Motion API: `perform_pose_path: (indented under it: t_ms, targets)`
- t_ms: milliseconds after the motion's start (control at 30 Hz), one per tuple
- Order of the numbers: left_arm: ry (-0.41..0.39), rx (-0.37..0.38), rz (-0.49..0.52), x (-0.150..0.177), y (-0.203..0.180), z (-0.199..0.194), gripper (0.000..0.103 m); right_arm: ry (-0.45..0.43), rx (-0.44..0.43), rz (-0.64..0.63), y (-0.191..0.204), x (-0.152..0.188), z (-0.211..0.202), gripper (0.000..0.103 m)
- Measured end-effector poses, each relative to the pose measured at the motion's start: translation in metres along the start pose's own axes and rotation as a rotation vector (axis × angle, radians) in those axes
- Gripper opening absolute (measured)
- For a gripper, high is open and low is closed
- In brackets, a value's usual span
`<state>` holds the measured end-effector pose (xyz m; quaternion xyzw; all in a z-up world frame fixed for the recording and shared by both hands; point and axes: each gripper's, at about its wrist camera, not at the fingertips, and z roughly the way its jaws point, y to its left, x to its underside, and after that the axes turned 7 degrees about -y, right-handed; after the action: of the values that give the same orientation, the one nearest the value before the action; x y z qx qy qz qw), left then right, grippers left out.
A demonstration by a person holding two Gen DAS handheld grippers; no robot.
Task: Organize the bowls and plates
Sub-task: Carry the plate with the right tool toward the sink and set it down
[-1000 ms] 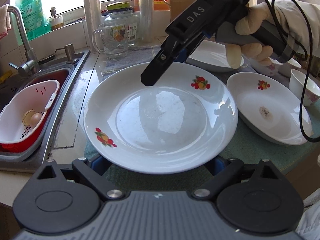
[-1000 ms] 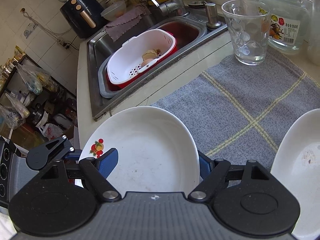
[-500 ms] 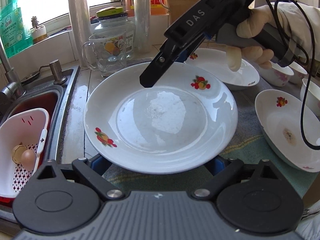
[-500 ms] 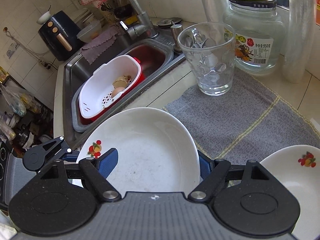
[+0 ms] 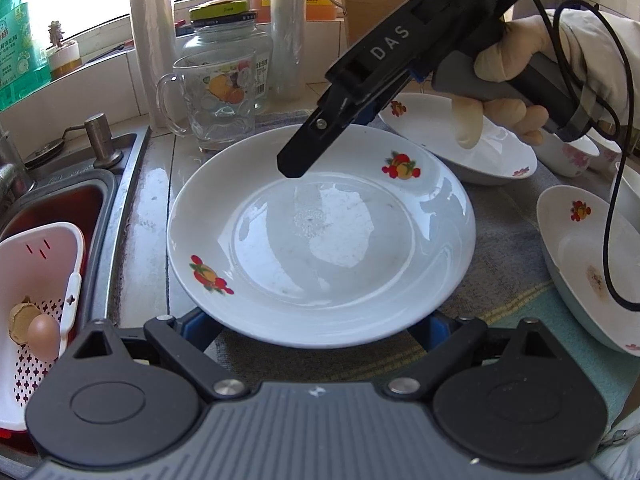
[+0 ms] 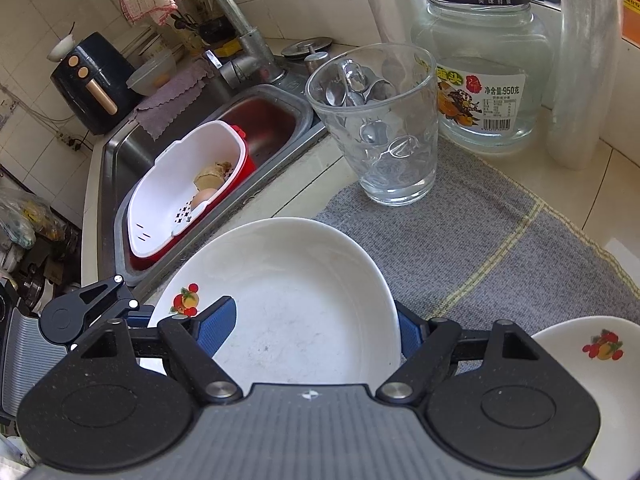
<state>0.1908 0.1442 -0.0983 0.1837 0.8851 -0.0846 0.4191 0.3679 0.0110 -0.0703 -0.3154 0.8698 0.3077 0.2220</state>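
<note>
— What do your left fingers (image 5: pixel 320 322) hold?
— They pinch the near rim of the fruit-print plate (image 5: pixel 320 236), level above the grey mat (image 6: pixel 480 240).
— And the right fingers (image 6: pixel 316 332)?
— They clamp its far rim. Two fruit-print bowls, one (image 5: pixel 480 152) at 1 o'clock, another (image 5: pixel 580 264) at 3, sit on the table.
</note>
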Motion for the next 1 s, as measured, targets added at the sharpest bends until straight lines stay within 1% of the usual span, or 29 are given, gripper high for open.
perform_pose_path:
  t_ms: [100,167,200,233,400,533,667,767,867,1000]
  targets:
    - [0.003,-0.001,0.000,0.001,0.000,0.000,0.096,0.003,0.000,-0.002,0.001,0.001,0.002,0.086]
    - [0.006,0.001,0.002,0.002,-0.001,0.000,0.096,0.013,0.002,-0.010,0.003,0.002,0.004,0.091]
    - [0.008,0.002,0.011,0.002,-0.002,0.000,0.096,0.017,0.006,-0.017,0.005,0.003,0.005,0.101]
    - [0.011,0.008,0.020,0.002,-0.004,0.000,0.096,0.014,0.010,-0.022,0.006,0.003,0.004,0.103]
    - [0.004,0.003,-0.004,0.005,-0.004,-0.005,0.097,-0.007,0.028,-0.013,0.008,0.005,-0.004,0.103]
    - [-0.001,-0.004,-0.005,0.005,-0.005,-0.013,0.097,-0.029,0.060,-0.032,0.015,0.008,-0.017,0.103]
    - [-0.003,-0.015,-0.012,0.006,-0.009,-0.020,0.098,-0.062,0.054,-0.031,0.024,0.014,-0.031,0.103]
    - [-0.013,-0.021,-0.031,0.005,-0.012,-0.027,0.098,-0.076,0.063,-0.067,0.037,0.021,-0.041,0.103]
    - [-0.026,-0.044,-0.043,0.005,-0.017,-0.035,0.098,-0.091,0.056,-0.090,0.049,0.033,-0.055,0.103]
    - [-0.043,-0.063,-0.082,0.004,-0.024,-0.044,0.099,-0.119,0.090,-0.115,0.064,0.052,-0.074,0.103]
